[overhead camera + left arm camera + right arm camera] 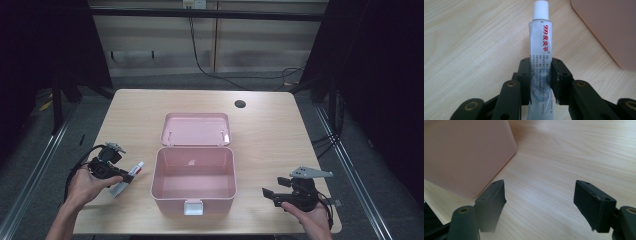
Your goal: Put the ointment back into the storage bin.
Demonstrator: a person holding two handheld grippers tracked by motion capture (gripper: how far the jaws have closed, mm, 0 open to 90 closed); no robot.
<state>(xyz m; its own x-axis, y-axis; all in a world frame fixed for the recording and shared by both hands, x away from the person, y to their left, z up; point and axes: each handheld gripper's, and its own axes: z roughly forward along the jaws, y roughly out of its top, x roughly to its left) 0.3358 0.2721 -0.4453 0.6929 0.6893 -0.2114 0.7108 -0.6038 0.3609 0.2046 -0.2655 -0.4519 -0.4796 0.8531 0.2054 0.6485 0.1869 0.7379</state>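
Note:
A white ointment tube [540,50] with a white screw cap and red print lies on the wooden table just left of the pink box [194,186]. My left gripper [541,75] is shut on the tube's lower half, its pads pressing both sides; the high view has that gripper [126,176] and the tube [131,174] at the left. The pink box stands open with its lid [196,128] laid back, and its inside looks empty. At the right of the box my right gripper [267,194] is open, with only bare table between its jaws [540,195].
The table [265,135] has a round cable hole [240,104] at the back right. The box's white latch [193,207] faces the near edge. Cables trail from both grippers. A corner of the pink box [466,152] lies close to the right gripper's left jaw.

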